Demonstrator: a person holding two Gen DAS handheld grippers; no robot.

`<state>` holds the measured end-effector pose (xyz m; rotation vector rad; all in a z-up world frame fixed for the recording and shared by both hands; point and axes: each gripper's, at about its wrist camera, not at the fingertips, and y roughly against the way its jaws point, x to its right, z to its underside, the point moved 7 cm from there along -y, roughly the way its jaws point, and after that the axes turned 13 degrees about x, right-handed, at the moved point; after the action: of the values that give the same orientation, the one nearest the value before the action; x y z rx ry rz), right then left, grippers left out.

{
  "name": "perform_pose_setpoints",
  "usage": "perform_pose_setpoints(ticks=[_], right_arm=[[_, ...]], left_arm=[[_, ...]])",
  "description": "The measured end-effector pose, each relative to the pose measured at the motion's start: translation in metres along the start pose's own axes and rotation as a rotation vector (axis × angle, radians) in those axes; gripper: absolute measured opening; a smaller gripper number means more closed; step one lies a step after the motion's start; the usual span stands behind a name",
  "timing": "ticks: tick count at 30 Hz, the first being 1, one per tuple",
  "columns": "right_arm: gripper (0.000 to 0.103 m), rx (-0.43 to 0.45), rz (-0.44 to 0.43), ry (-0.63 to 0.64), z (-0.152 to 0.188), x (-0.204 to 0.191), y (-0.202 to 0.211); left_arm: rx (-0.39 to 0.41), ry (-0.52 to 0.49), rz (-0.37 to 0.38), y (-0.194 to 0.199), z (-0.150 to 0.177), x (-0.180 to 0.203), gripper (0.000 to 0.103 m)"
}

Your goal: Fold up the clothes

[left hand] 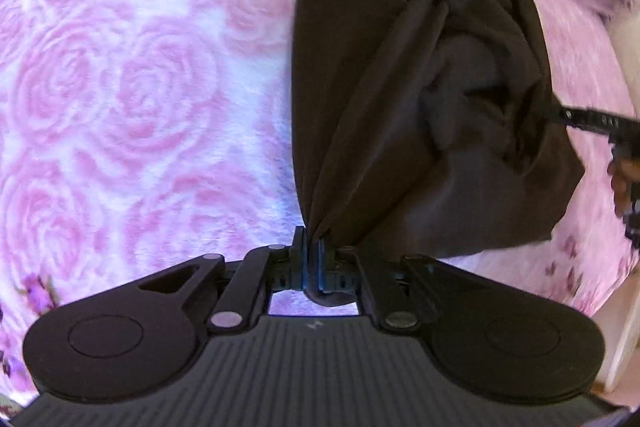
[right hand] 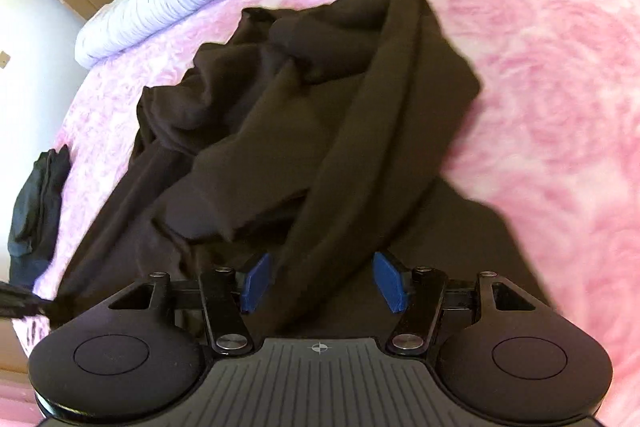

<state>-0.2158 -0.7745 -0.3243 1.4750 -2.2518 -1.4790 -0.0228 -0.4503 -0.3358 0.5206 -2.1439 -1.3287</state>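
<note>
Plainly, writing: none legible on anything.
Left gripper [left hand: 311, 247]: tilted steeply down, clamped tight on a corner of the dark brown garment [left hand: 420, 87].
Right gripper [right hand: 322, 281]: angled down, jaws wide apart, a fold between them, ungripped.
Garments: one brown, crumpled on the pink rose blanket [left hand: 120, 87]; one dark folded garment [right hand: 36, 203] beside it.

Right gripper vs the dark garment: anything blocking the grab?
Nothing visible. The right gripper has its jaws open with a ridge of the dark garment directly between them; the left gripper already pinches a corner.
</note>
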Motion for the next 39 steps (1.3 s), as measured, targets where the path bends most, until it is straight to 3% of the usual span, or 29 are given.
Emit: perform_pose_setpoints(ticks=[2,3,4,7,10,12,16,18,21,25,29,31,34,35,36,37,39], right_arm=[[0.059,-0.027,0.034,-0.013,0.006,0.0,-0.006],[0.024,-0.033,0.037,-0.013,0.005,0.002,-0.006],[0.002,-0.038,0.04,-0.012,0.005,0.003,-0.006],[0.004,-0.046,0.054,0.009,0.001,0.009,0.0],[0.004,0.005,0.162,0.157,-0.03,0.027,0.047],[0.004,0.045,0.286,0.226,-0.056,0.054,0.079],[0.005,0.085,0.621,0.374,-0.098,0.121,0.114],[0.023,0.081,0.722,0.455,-0.108,0.131,0.114],[0.045,0.132,0.665,0.499,-0.109,0.106,0.105],[0.047,0.116,0.41,0.453,-0.078,0.049,0.072],[0.047,0.05,0.204,0.542,-0.038,-0.006,0.035],[0.047,0.028,0.159,0.604,-0.026,-0.02,0.024],[0.047,0.02,0.137,0.597,-0.022,-0.025,0.015],[0.047,0.017,0.135,0.581,-0.021,-0.023,0.015],[0.047,0.015,0.14,0.567,-0.021,-0.02,0.016],[0.047,0.012,0.15,0.554,-0.022,-0.016,0.014],[0.047,0.0,0.165,0.521,-0.023,-0.009,0.014]], left_arm=[[-0.001,0.009,0.002,-0.003,0.003,-0.007,0.003],[-0.002,0.015,0.004,-0.004,0.003,-0.011,0.003],[-0.005,0.023,0.008,-0.002,0.002,-0.015,0.004],[-0.012,-0.008,0.025,0.009,-0.001,-0.021,0.007],[0.006,-0.081,0.055,0.022,-0.007,-0.019,0.016],[0.037,-0.145,0.075,0.031,-0.014,-0.008,0.023],[0.077,-0.259,0.14,0.029,-0.024,0.03,0.04],[0.097,-0.333,0.159,0.018,-0.029,0.054,0.041],[0.14,-0.451,0.162,-0.004,-0.042,0.088,0.043],[0.224,-0.573,0.097,-0.034,-0.075,0.117,0.044],[0.346,-0.792,-0.025,-0.069,-0.124,0.141,0.045],[0.373,-0.926,-0.053,-0.088,-0.142,0.157,0.046],[0.374,-1.112,-0.061,-0.115,-0.156,0.174,0.045],[0.357,-1.151,-0.048,-0.123,-0.158,0.177,0.04],[0.322,-1.163,-0.026,-0.129,-0.159,0.177,0.026],[0.286,-1.174,-0.005,-0.135,-0.16,0.177,0.004],[0.315,-1.08,0.041,-0.125,-0.176,0.17,0.004]])
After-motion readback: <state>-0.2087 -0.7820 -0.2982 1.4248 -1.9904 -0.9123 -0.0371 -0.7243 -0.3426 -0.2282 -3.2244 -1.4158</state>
